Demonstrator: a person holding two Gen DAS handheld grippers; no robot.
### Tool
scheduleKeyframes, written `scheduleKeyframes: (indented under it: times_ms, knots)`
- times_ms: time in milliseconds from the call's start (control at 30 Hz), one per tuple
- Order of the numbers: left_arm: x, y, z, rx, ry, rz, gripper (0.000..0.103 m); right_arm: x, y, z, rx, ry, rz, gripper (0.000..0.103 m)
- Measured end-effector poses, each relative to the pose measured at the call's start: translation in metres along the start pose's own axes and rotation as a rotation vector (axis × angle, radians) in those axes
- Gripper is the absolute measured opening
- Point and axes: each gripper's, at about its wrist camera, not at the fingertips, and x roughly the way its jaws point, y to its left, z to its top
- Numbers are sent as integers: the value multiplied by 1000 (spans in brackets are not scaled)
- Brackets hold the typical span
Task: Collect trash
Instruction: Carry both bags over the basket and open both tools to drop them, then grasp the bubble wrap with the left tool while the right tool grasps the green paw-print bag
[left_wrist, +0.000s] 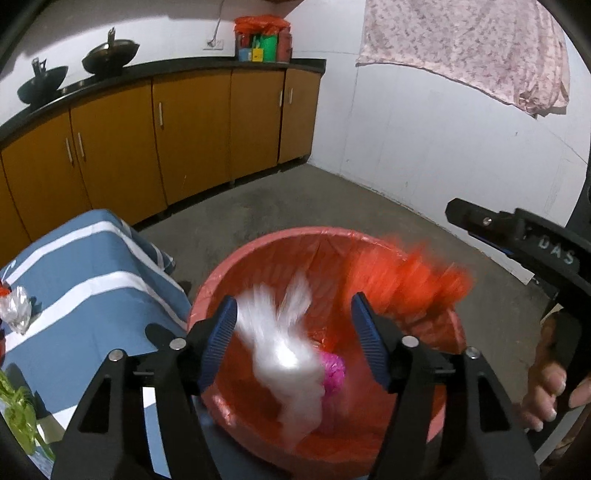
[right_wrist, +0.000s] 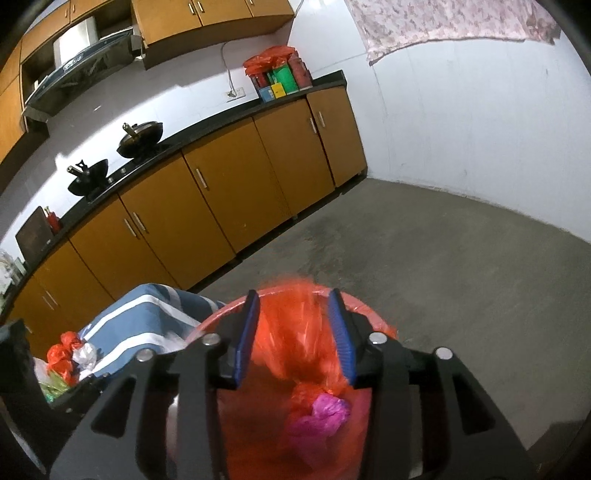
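Left gripper (left_wrist: 293, 341) stood wide, pads clear of the blurred white bag (left_wrist: 284, 354) dropping between them into the red-lined bin (left_wrist: 221, 280) below. Right gripper (right_wrist: 295, 339) stood partly open around the orange bag (right_wrist: 295, 343), apparently released too. Drop-off step; next, fetch remaining scraps from the striped worktop (left_wrist: 92, 266) to the left.

Both wrist cameras look steeply down, close over the round red plastic bin (left_wrist: 207, 295) (right_wrist: 384, 325); each also shares the orange-brown wooden cabinets (left_wrist: 192, 133) (right_wrist: 229, 192) beyond.
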Motion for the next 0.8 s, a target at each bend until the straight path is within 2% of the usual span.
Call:
scheduleKeyframes:
  times_ms: [133, 400, 567, 800]
  knots:
    - [-5, 6, -3, -8, 10, 24, 65, 1, -2, -5, -1, 13, -5, 44]
    - [-45, 33, -11, -54, -43, 91, 67, -9, 11, -7, -31, 11, -8, 45]
    - [-82, 55, -25, -83, -86, 153, 69, -17, 47, -12, -107, 8, 38, 45]
    - [-147, 112, -60, -183, -140, 320, 76, -25, 115, -37, -223, 48, 161, 46]
